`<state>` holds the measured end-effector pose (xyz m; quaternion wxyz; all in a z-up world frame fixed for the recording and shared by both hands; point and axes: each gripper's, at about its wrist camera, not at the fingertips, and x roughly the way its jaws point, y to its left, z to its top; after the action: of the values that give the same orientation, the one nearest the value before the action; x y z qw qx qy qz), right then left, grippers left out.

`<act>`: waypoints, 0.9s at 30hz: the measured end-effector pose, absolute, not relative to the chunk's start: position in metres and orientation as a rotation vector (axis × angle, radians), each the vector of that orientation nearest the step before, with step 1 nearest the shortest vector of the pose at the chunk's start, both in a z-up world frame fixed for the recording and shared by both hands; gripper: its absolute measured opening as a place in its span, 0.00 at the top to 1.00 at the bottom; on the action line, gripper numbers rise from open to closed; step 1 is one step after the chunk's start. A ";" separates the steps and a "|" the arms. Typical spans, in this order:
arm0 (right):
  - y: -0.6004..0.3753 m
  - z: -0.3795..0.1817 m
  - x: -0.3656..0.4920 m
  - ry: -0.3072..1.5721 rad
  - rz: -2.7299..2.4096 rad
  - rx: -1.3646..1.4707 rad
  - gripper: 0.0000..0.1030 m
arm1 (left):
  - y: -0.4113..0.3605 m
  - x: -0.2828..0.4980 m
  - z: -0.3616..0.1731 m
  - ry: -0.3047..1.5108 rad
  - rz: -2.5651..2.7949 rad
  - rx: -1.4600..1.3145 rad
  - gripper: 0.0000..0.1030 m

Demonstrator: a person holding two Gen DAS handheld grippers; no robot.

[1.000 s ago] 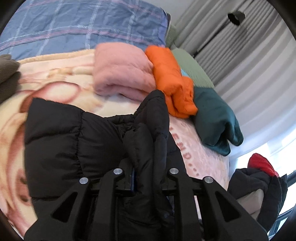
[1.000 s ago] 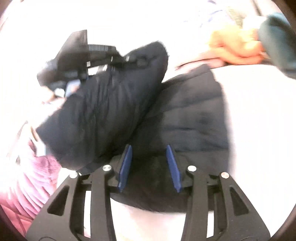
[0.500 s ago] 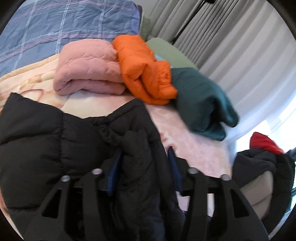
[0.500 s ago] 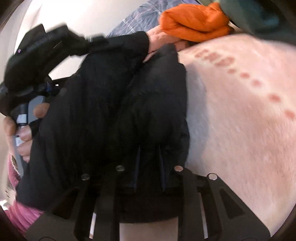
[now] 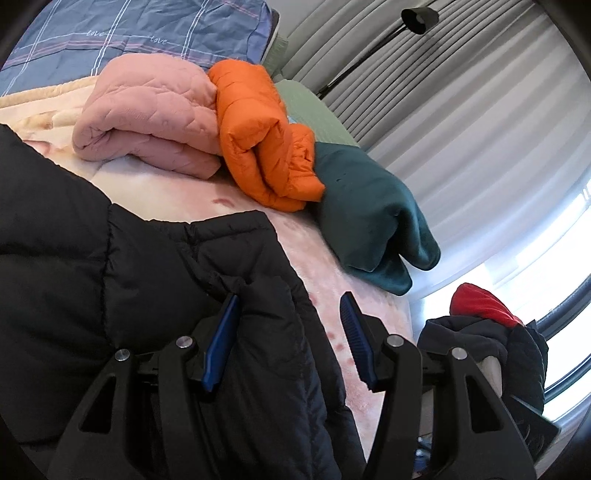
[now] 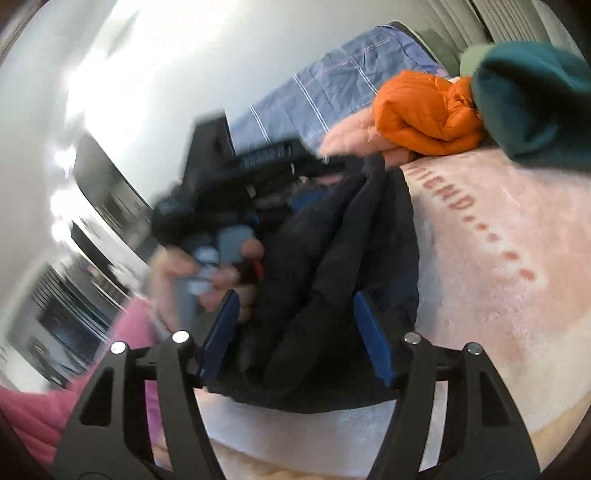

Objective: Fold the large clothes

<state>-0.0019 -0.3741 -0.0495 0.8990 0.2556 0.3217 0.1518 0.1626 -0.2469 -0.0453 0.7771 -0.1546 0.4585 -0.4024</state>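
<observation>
A black puffer jacket (image 5: 110,277) lies on the pink blanket (image 5: 166,192) of a bed. My left gripper (image 5: 290,297) is open over the jacket's right edge. A fold of the jacket sits by its left pad, and its right pad (image 5: 354,332) stands clear over the blanket. In the right wrist view, which is blurred, a bunched fold of the jacket (image 6: 332,266) lies between the blue pads of my right gripper (image 6: 295,295). Its jaws are opening and no longer pinch the fold. A person's hand (image 6: 221,266) holds the other gripper just behind the jacket.
Folded clothes line the back of the bed: a pink quilted piece (image 5: 147,122), an orange puffer (image 5: 258,136) and a dark green garment (image 5: 373,214). A blue plaid pillow (image 5: 129,33) lies behind them. Dark and red clothes (image 5: 480,306) are piled beyond the bed's right edge.
My left gripper let go of the jacket fold and sank closer to the bed. My right gripper closed on the jacket half a second ago, and its jaws have since spread.
</observation>
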 end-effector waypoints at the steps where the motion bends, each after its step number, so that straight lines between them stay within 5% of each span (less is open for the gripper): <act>1: -0.369 -0.057 0.004 0.714 0.280 0.514 0.66 | -0.244 0.161 -0.043 0.987 -0.870 -0.337 0.46; 2: -0.366 -0.065 -0.001 0.740 0.273 0.523 0.89 | -0.240 0.160 -0.039 0.980 -0.862 -0.341 0.46; 3: -0.372 -0.079 0.006 0.793 0.228 0.566 0.95 | -0.234 0.159 -0.035 0.965 -0.844 -0.341 0.46; 9: -0.398 -0.103 -0.013 0.827 0.176 0.677 0.96 | -0.181 0.131 0.021 0.662 -0.673 -0.051 0.40; 14: -0.384 -0.100 -0.011 0.809 0.176 0.578 0.91 | -0.140 0.134 -0.002 0.687 -0.541 0.055 0.38; 17: -0.388 -0.090 -0.013 0.770 0.141 0.575 0.66 | -0.140 0.140 -0.032 0.771 -0.577 0.018 0.37; 24: -0.390 -0.043 -0.028 0.593 0.242 0.541 0.44 | -0.191 0.110 -0.032 0.688 -0.667 0.245 0.33; 26: -0.381 -0.047 -0.017 0.633 0.250 0.525 0.44 | -0.199 0.107 -0.033 0.682 -0.671 0.265 0.33; 27: -0.376 -0.052 -0.014 0.653 0.232 0.510 0.60 | -0.202 0.106 -0.035 0.684 -0.675 0.260 0.33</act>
<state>-0.0135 -0.3764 -0.0523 0.9088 0.2473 0.3166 0.1125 0.1063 -0.2017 -0.0347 0.8787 0.1248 0.3281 -0.3236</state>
